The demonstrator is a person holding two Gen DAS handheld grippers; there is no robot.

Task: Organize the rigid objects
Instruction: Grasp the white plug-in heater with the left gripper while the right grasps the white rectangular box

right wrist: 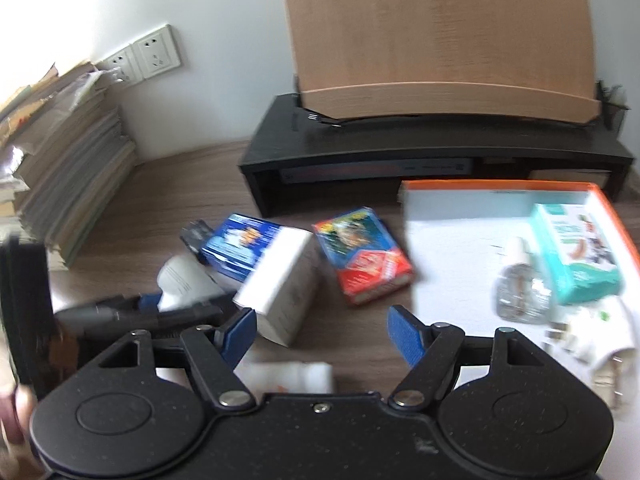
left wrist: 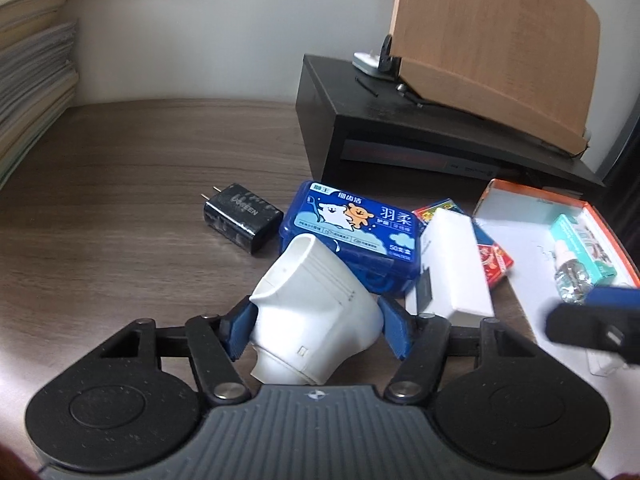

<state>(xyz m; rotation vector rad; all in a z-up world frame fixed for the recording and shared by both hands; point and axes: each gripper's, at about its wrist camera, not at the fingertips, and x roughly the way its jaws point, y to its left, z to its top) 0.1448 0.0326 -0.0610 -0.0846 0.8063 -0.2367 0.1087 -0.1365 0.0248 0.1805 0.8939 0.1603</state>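
My left gripper (left wrist: pixel 316 326) is shut on a white plastic plug-in device (left wrist: pixel 316 308), held tilted just above the wooden desk. Ahead lie a black charger (left wrist: pixel 242 218), a blue floss box (left wrist: pixel 352 232), a white box (left wrist: pixel 456 264) and a red card box (left wrist: pixel 494 262). An orange-rimmed white tray (left wrist: pixel 532 200) at the right holds a teal box (left wrist: pixel 580 248) and a clear bottle (left wrist: pixel 570 280). My right gripper (right wrist: pixel 322 336) is open and empty, over the desk between the white box (right wrist: pixel 282 288) and the tray (right wrist: pixel 452 248). The left gripper (right wrist: pixel 160 310) shows at its left.
A black monitor riser (left wrist: pixel 400 128) with a wooden board (left wrist: pixel 496 40) on it stands behind the objects. A stack of papers and books (right wrist: pixel 68 176) lies at the far left against the wall. A white packet (right wrist: pixel 288 374) lies under my right gripper.
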